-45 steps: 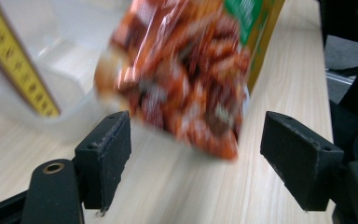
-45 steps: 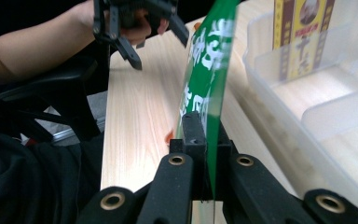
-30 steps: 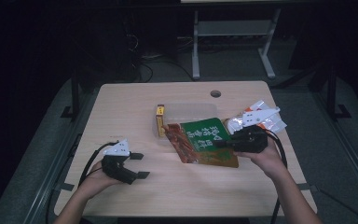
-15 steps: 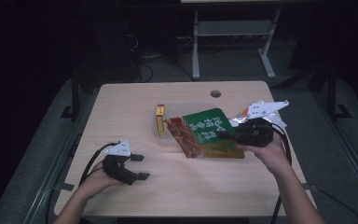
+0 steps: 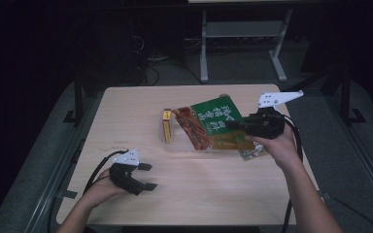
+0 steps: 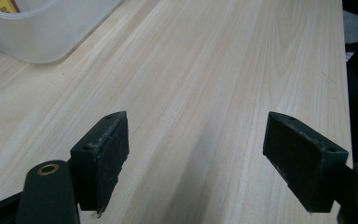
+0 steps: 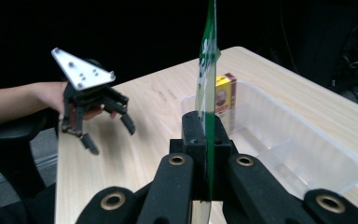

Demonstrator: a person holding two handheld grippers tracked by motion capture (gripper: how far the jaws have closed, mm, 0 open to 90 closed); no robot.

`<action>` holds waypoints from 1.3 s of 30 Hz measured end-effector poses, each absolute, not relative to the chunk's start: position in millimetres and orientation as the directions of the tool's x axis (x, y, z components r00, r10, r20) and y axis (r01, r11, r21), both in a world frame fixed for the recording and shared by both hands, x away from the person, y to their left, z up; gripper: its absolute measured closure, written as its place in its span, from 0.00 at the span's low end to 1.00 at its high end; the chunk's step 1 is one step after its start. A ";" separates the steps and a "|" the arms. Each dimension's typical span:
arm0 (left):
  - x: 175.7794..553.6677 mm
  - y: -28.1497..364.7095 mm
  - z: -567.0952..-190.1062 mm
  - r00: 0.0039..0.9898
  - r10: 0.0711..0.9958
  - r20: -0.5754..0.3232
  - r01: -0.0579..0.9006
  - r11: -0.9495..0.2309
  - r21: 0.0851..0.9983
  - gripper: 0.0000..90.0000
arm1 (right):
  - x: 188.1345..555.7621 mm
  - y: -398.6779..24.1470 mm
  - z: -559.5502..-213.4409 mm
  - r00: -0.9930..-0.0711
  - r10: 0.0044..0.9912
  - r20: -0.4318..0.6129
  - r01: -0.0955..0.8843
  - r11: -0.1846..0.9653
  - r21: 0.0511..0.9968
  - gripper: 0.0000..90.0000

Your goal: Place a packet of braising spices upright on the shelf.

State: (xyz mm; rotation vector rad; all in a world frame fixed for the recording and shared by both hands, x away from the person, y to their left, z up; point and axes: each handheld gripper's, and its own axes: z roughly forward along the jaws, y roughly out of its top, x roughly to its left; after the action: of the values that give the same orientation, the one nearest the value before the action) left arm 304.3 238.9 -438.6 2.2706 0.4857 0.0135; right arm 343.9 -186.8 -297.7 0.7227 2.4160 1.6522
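The right gripper (image 5: 234,124) has its jaws pinching a green packet (image 7: 208,70) on edge, lifted above a clear tray (image 7: 307,154) just ahead. Next move, probably: lowering it into the tray. The left gripper (image 5: 148,176), jaws spread, rests on the worktop (image 6: 223,70).

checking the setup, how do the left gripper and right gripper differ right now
The left gripper stands open with nothing between its jaws; the right gripper is shut on the edge of the green packet. The left gripper sits low by the table near its front edge; the right gripper is raised above the clear tray. Both are black and hand-held.
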 end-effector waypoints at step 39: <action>302.4 233.7 -443.8 0.931 0.343 -0.126 0.328 -0.632 0.702 0.22 | 403.4 -139.9 -284.6 -0.783 0.596 0.177 0.451 0.349 0.821 1.00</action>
State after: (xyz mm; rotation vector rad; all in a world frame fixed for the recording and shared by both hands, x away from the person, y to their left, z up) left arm 302.4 233.7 -443.8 2.2999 0.4733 0.0247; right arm 403.4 -139.9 -284.6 0.9603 2.4501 1.4152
